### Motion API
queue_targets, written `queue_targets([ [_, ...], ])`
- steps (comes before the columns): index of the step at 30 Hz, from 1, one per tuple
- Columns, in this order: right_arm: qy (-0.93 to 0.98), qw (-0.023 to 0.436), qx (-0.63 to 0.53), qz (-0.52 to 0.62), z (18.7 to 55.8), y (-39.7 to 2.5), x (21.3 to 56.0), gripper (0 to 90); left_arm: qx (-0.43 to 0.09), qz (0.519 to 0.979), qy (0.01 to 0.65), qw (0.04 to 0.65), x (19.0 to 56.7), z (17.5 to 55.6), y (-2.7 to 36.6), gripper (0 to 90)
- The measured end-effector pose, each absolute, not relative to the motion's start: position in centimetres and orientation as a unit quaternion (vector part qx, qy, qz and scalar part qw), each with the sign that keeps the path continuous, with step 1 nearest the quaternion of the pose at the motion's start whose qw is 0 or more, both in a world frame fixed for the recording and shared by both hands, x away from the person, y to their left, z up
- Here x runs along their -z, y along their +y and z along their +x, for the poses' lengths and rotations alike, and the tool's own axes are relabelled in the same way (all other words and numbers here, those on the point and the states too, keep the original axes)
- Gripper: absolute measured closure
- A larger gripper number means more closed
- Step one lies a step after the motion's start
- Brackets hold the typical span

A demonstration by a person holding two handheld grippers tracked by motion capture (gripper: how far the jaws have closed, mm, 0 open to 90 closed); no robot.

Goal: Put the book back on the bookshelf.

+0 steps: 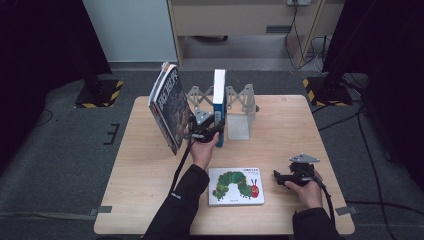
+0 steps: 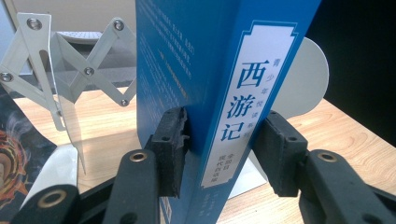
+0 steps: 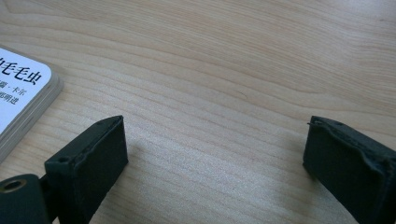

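Note:
A tall blue book (image 1: 219, 102) stands upright on the wooden table (image 1: 280, 125), against a white scissor-type book rack (image 1: 240, 100). My left gripper (image 1: 206, 131) is shut on its lower spine. In the left gripper view both pads (image 2: 170, 149) press the blue book (image 2: 201, 70) from either side, and my left gripper (image 2: 224, 140) straddles the spine. A dark-covered book (image 1: 170, 107) leans tilted at the rack's left. A white caterpillar picture book (image 1: 236, 186) lies flat near the front edge. My right gripper (image 1: 280, 176) rests open just right of it, with bare wood between its pads (image 3: 91, 158).
The rack's white end plate (image 1: 238, 127) stands right of the blue book and shows behind it (image 2: 303, 79). The rack's scissor arms (image 2: 70, 70) spread to the left. A corner of the caterpillar book (image 3: 23, 93) lies left of my right gripper (image 3: 215, 149).

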State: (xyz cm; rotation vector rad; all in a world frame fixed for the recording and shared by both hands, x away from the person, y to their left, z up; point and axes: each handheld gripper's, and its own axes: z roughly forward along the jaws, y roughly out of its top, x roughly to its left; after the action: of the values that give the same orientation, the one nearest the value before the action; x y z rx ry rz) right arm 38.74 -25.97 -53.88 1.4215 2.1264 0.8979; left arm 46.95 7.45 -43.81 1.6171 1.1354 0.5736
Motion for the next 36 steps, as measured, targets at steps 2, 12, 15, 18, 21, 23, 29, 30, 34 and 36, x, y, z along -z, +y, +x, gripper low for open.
queue_targets([
  [2, 0.766, 0.214, -0.324, 0.512, 38.7, -26.0, 53.9, 6.5, -0.234, 0.675, 0.473, 0.516, 43.7, 47.1, 7.3, 53.8],
  [12, 0.766, 0.214, -0.323, 0.512, 38.7, -26.0, 53.9, 6.5, -0.230, 0.677, 0.465, 0.521, 43.8, 47.1, 7.0, 53.3],
  [15, 0.766, 0.214, -0.324, 0.512, 38.7, -26.0, 53.9, 6.5, -0.229, 0.675, 0.461, 0.529, 44.1, 47.1, 7.2, 52.9],
  [18, 0.766, 0.215, -0.324, 0.512, 38.7, -26.0, 53.9, 6.5, -0.224, 0.675, 0.460, 0.532, 44.2, 47.0, 7.5, 53.0],
  [21, 0.766, 0.214, -0.324, 0.512, 38.7, -26.0, 53.9, 6.5, -0.219, 0.680, 0.454, 0.533, 44.1, 46.9, 7.8, 53.1],
  [23, 0.766, 0.214, -0.324, 0.512, 38.7, -26.0, 53.9, 6.5, -0.218, 0.683, 0.451, 0.532, 44.1, 46.8, 7.9, 52.9],
  [29, 0.766, 0.214, -0.323, 0.512, 38.7, -26.0, 53.9, 6.5, -0.220, 0.691, 0.444, 0.526, 43.8, 46.2, 8.7, 50.3],
  [30, 0.766, 0.214, -0.323, 0.512, 38.7, -26.0, 53.9, 6.5, -0.220, 0.693, 0.443, 0.525, 43.7, 46.0, 8.9, 49.7],
  [34, 0.767, 0.213, -0.324, 0.512, 38.8, -26.0, 53.9, 6.3, -0.214, 0.699, 0.439, 0.521, 43.5, 45.5, 9.6, 47.3],
  [36, 0.766, 0.213, -0.323, 0.512, 38.8, -26.0, 53.9, 6.2, -0.210, 0.700, 0.436, 0.525, 43.3, 45.2, 10.0, 46.8],
])
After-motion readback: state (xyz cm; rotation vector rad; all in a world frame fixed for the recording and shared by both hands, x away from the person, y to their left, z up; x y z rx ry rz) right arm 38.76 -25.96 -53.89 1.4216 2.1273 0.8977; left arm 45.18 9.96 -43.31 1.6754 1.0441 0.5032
